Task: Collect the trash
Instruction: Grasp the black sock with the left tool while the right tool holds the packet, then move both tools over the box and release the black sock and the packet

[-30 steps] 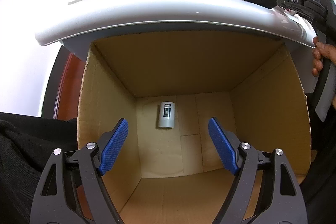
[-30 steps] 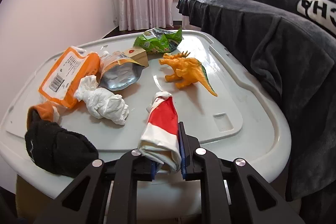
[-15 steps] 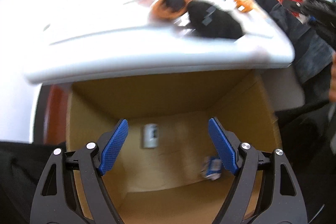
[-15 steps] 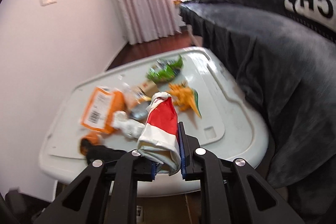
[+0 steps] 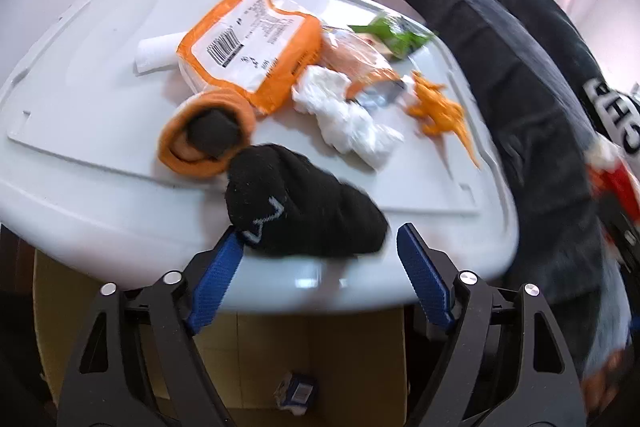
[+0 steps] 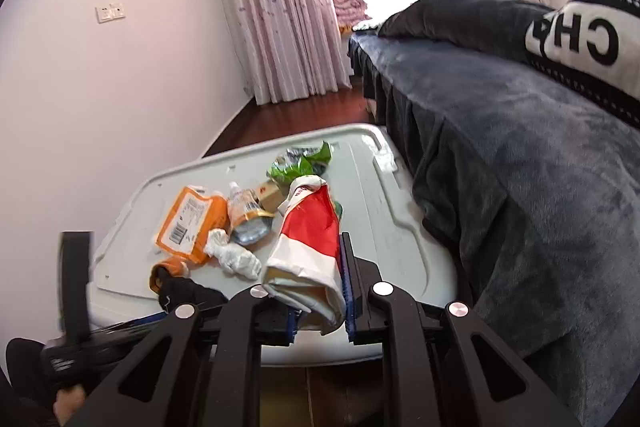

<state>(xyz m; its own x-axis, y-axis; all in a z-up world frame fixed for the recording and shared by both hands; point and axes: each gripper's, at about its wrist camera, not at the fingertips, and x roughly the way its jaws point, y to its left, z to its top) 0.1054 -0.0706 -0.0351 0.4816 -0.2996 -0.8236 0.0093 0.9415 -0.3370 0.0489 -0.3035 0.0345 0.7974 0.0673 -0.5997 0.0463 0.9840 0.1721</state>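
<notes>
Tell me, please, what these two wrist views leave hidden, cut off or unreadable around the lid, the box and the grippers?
- Cardboard box, left wrist view: the white lid and left gripper cover most of it.
- Small blue packet in the box: print too small.
- Toy dinosaur, right wrist view: hidden behind the red-and-white wrapper in the right gripper.
- Black sock: blurred.

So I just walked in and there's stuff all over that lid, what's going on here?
A person is collecting trash with a hand-held tool in each hand. The right tool is shut on a red and white wrapper, held up above the white lid. The left tool is open and empty, near the black sock at the lid's front edge. Wrappers, a tissue wad and a toy dinosaur lie on the lid. A cardboard box below holds a small blue carton.
</notes>
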